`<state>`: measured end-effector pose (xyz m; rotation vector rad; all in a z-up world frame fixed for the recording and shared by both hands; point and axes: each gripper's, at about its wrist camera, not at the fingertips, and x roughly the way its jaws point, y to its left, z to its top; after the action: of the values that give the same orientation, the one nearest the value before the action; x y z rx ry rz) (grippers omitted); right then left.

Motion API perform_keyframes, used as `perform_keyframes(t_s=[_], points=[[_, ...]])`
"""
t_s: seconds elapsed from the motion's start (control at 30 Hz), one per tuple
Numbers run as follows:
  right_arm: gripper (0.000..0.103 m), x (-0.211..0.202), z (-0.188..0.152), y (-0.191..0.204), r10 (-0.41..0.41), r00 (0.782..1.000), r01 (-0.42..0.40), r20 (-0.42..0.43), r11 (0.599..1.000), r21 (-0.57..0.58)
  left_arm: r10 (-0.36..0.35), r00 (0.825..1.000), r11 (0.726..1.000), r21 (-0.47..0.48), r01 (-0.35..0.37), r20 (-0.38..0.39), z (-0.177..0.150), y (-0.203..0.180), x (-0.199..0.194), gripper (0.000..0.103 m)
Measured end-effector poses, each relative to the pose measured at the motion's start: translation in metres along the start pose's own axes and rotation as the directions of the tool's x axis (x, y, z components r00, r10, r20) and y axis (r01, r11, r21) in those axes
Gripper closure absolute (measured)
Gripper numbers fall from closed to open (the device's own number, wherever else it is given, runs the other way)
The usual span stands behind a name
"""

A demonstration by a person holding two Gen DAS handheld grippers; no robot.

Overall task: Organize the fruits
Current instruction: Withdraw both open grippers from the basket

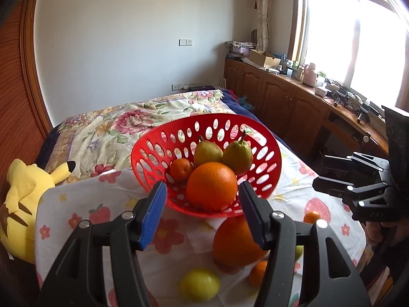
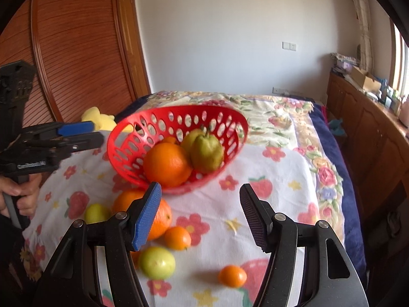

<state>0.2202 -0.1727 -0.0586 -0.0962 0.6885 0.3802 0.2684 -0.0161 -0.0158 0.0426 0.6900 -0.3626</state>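
A red perforated basket [image 1: 148,153] [image 2: 122,138] sits tilted on the flowered cloth and holds a big orange [image 1: 211,185] [image 2: 167,165], two pears [image 1: 207,152] [image 1: 237,153] and a small mandarin [image 1: 181,169]. Loose on the cloth lie another big orange [image 1: 232,245] [image 2: 161,217], mandarins [image 2: 177,238] [image 2: 232,276] and green-yellow fruits [image 1: 199,284] [image 2: 157,262] [image 2: 95,213]. My left gripper [image 1: 203,212] is open and empty just before the basket. My right gripper [image 2: 200,215] is open and empty above the loose fruit.
A yellow plush toy [image 1: 23,202] lies at the left edge of the bed. A floral bedspread [image 1: 122,125] lies behind the basket. Wooden cabinets [image 1: 286,99] with clutter run along the right under the window. A wooden wardrobe [image 2: 76,51] stands left.
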Motion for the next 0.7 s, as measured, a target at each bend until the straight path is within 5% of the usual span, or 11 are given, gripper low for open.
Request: perform_keyframes(t_s=[0.7], points=[[0.039, -0.005, -0.075, -0.021, -0.065, 0.992, 0.071, -0.112, 0.996, 0.053, 0.042, 0.989, 0.997, -0.062, -0.051, -0.139, -0.087, -0.001, 0.005, 0.041]])
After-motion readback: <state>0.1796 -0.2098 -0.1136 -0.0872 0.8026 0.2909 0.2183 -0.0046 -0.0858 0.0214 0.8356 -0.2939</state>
